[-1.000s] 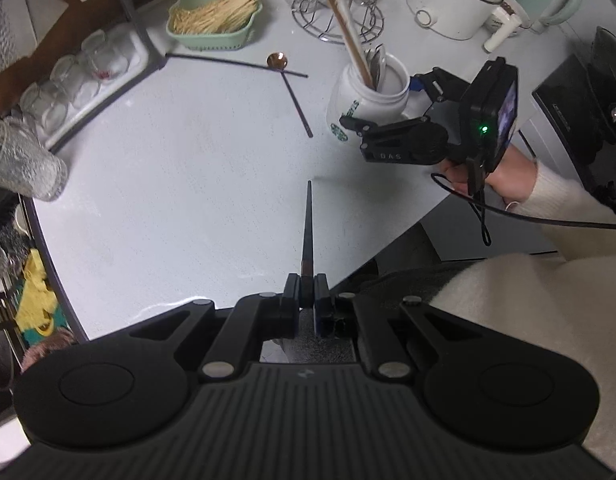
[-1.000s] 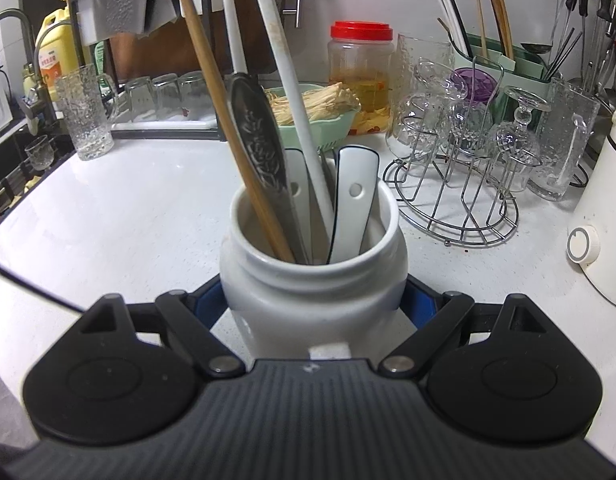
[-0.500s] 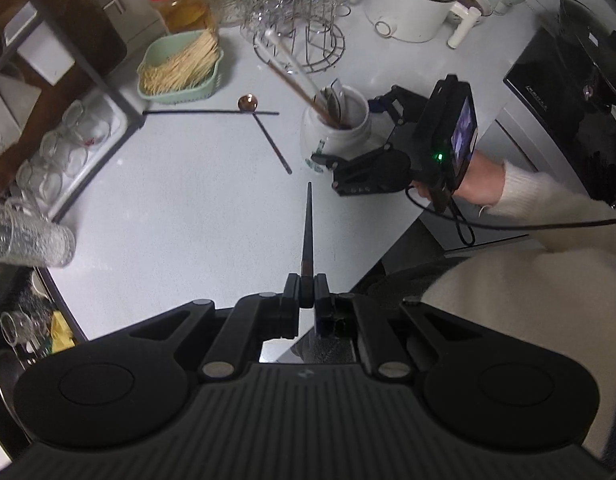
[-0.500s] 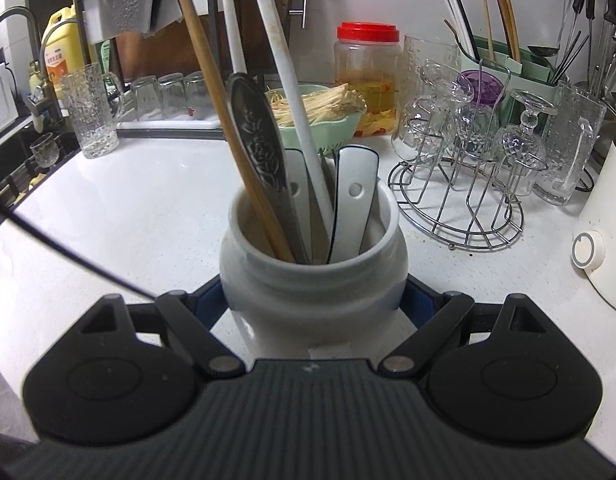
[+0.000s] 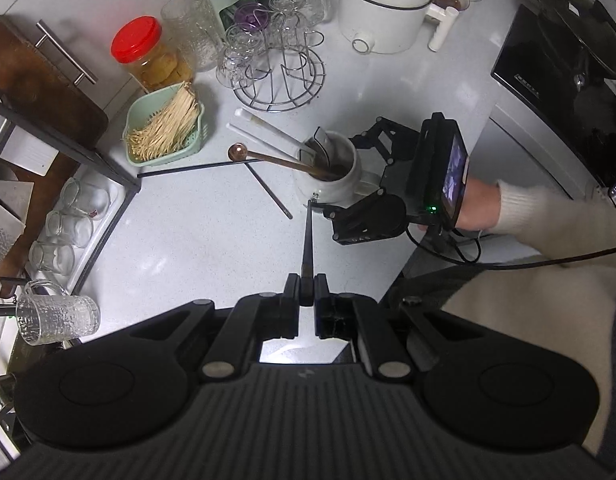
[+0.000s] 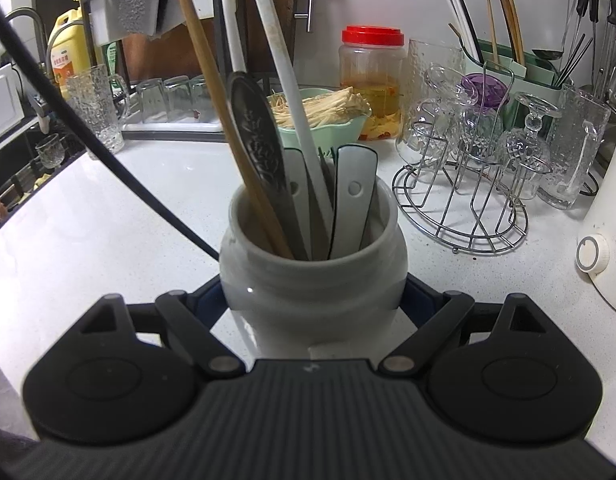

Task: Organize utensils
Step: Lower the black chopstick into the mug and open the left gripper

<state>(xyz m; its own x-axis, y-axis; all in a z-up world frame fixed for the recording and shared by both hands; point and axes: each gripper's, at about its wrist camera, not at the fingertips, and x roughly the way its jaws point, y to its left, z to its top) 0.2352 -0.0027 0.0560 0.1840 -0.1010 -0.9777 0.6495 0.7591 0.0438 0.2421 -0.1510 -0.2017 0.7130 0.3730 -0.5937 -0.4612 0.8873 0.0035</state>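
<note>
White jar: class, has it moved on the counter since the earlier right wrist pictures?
No. The white jar keeps its place against the wire glass rack.

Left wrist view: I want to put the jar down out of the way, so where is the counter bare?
The widest bare counter lies between the loose black chopsticks, the rack of upturned glasses and the counter's near edge. It is crowded behind the white jar: wire glass stand, green basket, red-lidded jar.

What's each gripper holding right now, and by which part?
Left gripper: dark chopstick, pinched at its thick end. Right gripper: white utensil jar, jaws clamped on its lower body sides.
</note>
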